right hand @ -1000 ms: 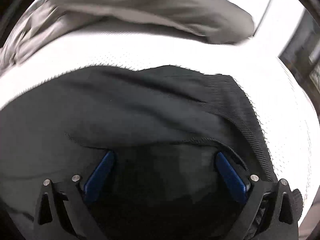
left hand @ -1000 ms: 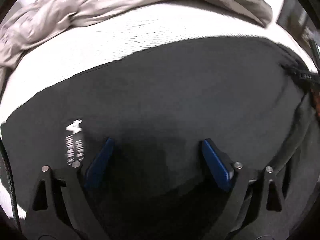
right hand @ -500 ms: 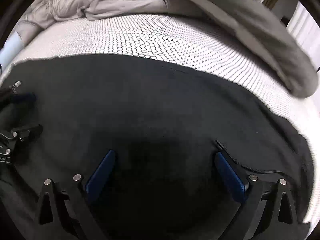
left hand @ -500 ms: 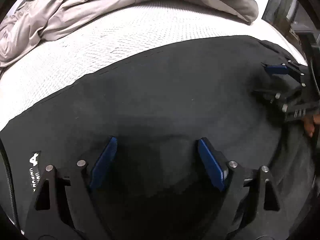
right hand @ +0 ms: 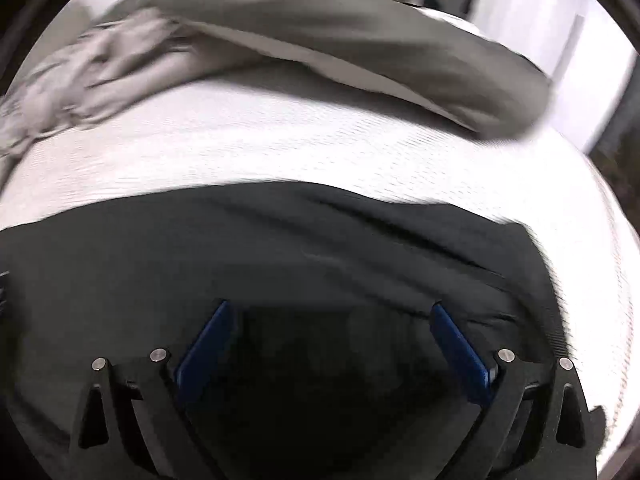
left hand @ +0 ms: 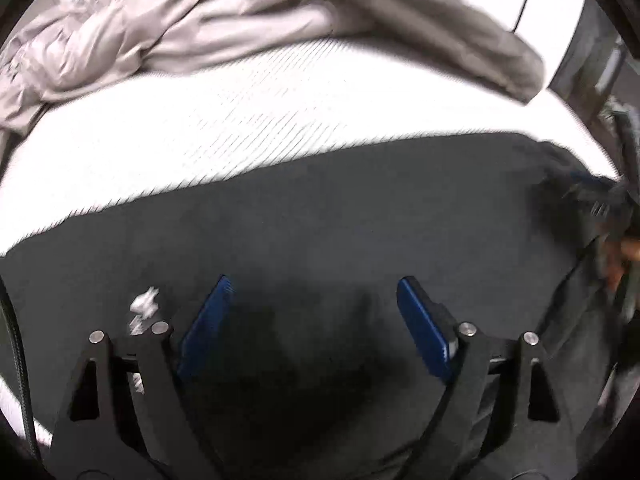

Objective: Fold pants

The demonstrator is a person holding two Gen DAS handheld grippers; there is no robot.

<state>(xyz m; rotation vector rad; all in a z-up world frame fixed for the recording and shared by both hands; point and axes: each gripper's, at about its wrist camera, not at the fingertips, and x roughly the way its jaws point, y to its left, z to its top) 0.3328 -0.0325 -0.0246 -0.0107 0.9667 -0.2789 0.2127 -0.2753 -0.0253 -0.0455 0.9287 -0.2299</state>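
Black pants (left hand: 340, 216) lie spread flat across a white textured mattress (left hand: 240, 116). A small white logo (left hand: 142, 308) shows on the cloth by my left finger. My left gripper (left hand: 314, 292) hovers over the pants, jaws wide apart, blue pads clear of the cloth. In the right wrist view the pants (right hand: 280, 248) show creases and a ribbed edge at the right. My right gripper (right hand: 330, 316) is open above them, nothing between its pads. The right gripper (left hand: 596, 200) appears blurred at the far right of the left wrist view, with a hand behind it.
A rumpled grey duvet (left hand: 200, 32) is heaped along the far side of the mattress, also seen in the right wrist view (right hand: 320, 36). White mattress surface (right hand: 280, 148) lies between the duvet and the pants. Dark furniture stands past the bed's right edge.
Both views have shifted and blurred as the grippers lifted slightly. The left view slid so the logo sits by its left finger; the right view swung towards the ribbed edge. Both stay open.
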